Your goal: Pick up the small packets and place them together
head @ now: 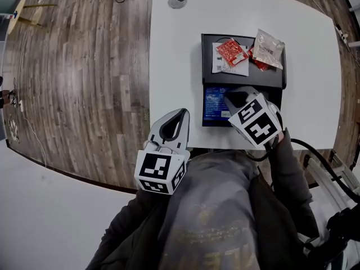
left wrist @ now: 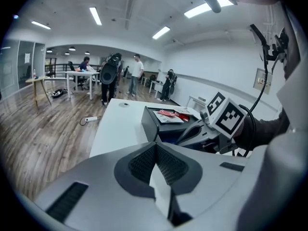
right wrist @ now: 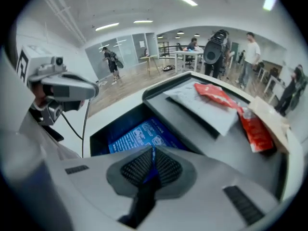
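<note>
The wood floor [head: 84, 66] occupies the left of the head view; the white table [head: 169, 66] stands to its right, with a round cap [head: 178, 0] set in its far edge. The left gripper [head: 181, 112] is held over the table's near edge, well apart from the black box [head: 270, 80]. In the left gripper view, this gripper's [left wrist: 155, 146] pads are pressed together at the tips with nothing between them; white table shows through the slit below the pads. The box sits on the table in two levels. The near, lower level is an open compartment, and the blue packet [head: 214, 103] lies flat in it. The right gripper [head: 229, 96] points steeply down over the far right corner of this packet. In the right gripper view, its [right wrist: 153, 150] pads are pressed together, and a thin blue sliver shows in the seam between them, the same colour as the blue packet [right wrist: 139, 136] below. The far, upper level carries the remaining packets. The white packet [head: 222, 65] lies at its left, with the red packet [head: 232, 52] on top. Just beside them to the right, the clear packet [head: 269, 46] overlaps the second red packet [head: 260, 65] and reaches past the box's far edge. A black cable [head: 320, 151] runs from the right gripper off to the right.
</note>
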The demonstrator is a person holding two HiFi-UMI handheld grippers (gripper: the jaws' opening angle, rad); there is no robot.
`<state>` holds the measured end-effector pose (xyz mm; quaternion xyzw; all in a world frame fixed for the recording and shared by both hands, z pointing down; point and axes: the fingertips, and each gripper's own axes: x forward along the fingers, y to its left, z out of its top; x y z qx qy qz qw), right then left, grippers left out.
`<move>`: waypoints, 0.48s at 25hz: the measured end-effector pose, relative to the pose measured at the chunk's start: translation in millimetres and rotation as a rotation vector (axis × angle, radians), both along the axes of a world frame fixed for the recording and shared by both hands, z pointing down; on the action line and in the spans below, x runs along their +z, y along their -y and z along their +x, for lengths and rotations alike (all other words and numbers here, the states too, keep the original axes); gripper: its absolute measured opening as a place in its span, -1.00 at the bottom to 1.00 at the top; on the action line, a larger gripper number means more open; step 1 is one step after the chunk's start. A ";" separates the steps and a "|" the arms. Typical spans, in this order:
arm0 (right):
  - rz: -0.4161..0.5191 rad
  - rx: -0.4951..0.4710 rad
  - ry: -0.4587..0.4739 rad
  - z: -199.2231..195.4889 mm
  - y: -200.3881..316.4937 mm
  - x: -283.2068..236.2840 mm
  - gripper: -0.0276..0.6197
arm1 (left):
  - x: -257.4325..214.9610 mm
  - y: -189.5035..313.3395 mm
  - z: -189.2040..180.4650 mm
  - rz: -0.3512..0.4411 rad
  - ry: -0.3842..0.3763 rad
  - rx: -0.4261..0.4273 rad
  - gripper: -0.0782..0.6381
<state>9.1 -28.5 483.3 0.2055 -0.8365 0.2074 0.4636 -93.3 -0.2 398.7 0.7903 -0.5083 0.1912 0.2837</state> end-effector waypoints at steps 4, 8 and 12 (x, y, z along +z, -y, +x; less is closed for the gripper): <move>-0.074 0.132 0.046 19.4 2.1 -5.2 -0.86 | 0.1 2.2 5.1 0.010 -0.020 0.007 -0.77; -0.133 0.166 0.050 22.3 -4.5 -0.6 -0.64 | -2.7 2.7 6.5 0.015 -0.030 0.020 -0.77; -0.136 0.233 0.022 35.1 -2.0 4.9 -0.52 | -2.3 2.9 -4.0 0.011 -0.027 0.003 -0.77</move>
